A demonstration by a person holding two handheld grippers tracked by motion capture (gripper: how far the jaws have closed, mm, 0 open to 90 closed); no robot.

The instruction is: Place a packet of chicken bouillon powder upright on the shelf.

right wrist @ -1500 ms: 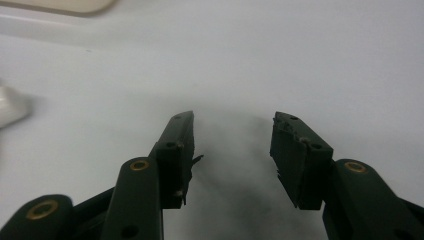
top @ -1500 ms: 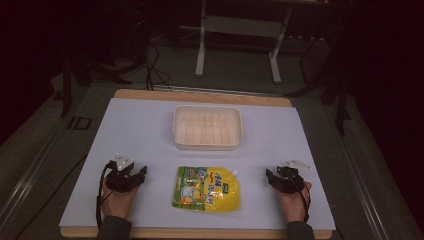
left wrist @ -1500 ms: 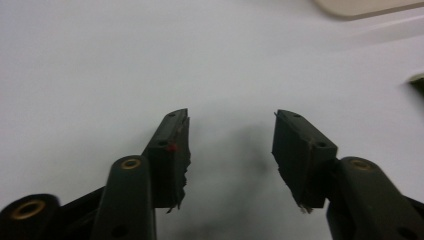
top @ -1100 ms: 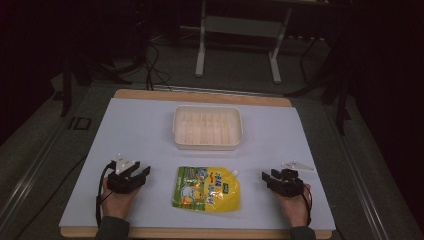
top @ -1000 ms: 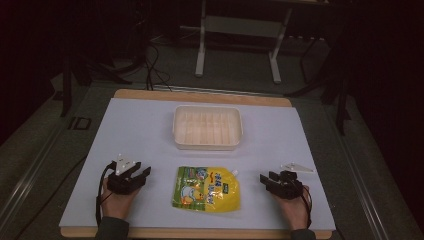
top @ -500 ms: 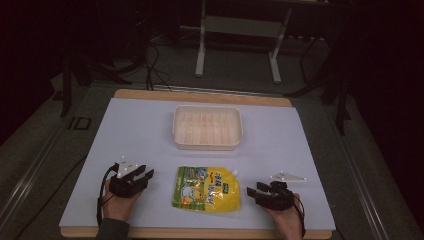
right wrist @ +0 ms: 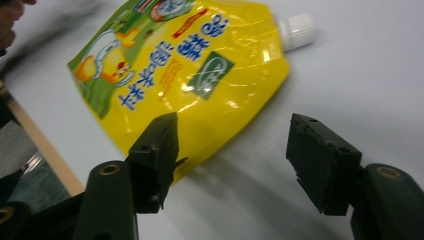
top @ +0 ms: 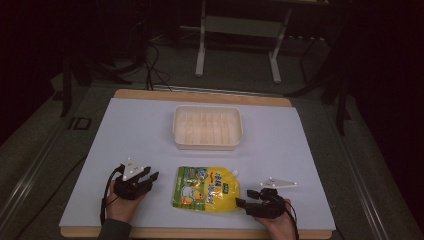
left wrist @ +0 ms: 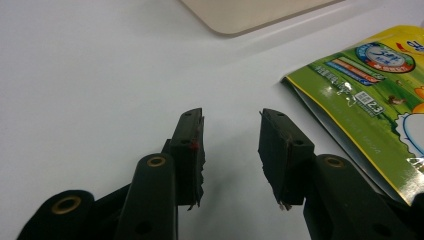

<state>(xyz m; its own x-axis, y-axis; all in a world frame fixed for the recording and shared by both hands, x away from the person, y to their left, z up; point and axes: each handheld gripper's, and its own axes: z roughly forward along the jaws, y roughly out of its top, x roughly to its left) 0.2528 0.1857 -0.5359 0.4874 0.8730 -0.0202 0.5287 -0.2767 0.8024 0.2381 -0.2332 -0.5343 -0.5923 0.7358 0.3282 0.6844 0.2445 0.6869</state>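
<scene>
Pouch (top: 206, 188) flat at 6 o'clock of the surface (top: 300, 145), tray (top: 207, 127) beyond. Right hand-held gripper (top: 248, 199) wide at its corner; left hand-held gripper (top: 145, 177) half-spread, empty. Best pinch the sealed edge, low and level.

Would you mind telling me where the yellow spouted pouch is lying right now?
In the high view the yellow spouted pouch lies flat near the table's front edge, between the left gripper and right gripper, just in front of the empty plastic tray.
</scene>
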